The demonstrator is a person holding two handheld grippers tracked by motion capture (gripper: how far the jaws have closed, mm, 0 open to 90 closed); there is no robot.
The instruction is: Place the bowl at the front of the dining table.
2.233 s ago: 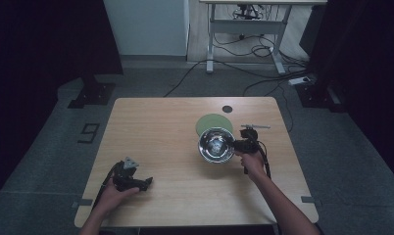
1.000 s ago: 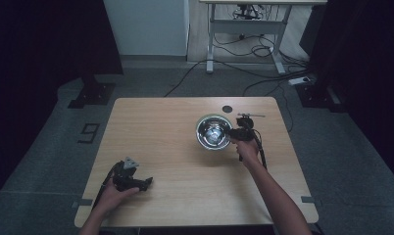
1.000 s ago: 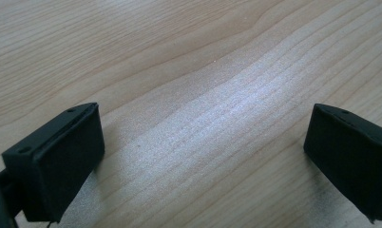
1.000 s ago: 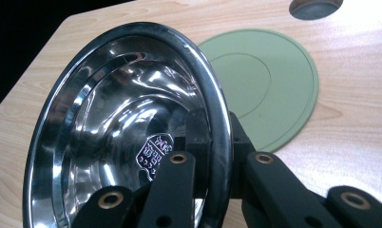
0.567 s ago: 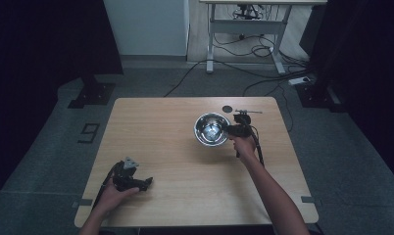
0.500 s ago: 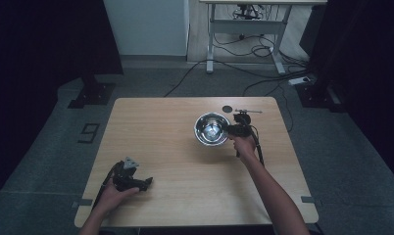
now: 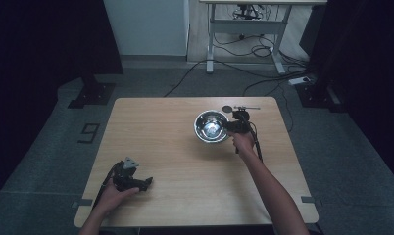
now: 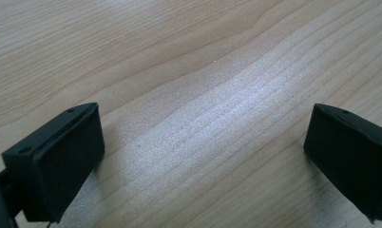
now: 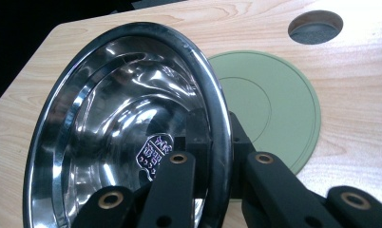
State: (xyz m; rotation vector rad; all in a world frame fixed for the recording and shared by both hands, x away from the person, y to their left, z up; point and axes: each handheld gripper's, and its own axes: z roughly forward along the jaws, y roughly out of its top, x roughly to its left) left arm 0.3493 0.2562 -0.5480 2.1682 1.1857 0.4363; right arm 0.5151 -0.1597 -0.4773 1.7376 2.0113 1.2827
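While the person's right hand (image 7: 243,142) reaches across the wooden table (image 7: 165,161), the right gripper (image 7: 230,126) is clenched on the rim of a shiny steel bowl (image 7: 211,126). In the right gripper view, one black jaw sits inside the bowl (image 9: 118,142) and the other outside it, with the thin rim pinched between them. The bowl stands tilted, its hollow turned to the left of the jaws, and a small crest mark shows on its inner wall just above the inner jaw. Behind the outer jaw, a flat round green mat (image 9: 270,109) lies on the table, partly hidden by the bowl's rim. Farther off, beyond the mat, there is a round hole (image 9: 315,27) in the tabletop. In the high view, the bowl is just left of the right gripper, near the table's far edge.

The left gripper (image 7: 136,182) rests on the table near the front edge, well apart from the bowl, held by the left hand (image 7: 111,195). In the left gripper view, its two jaws stand wide apart and released, with bare wood between them.
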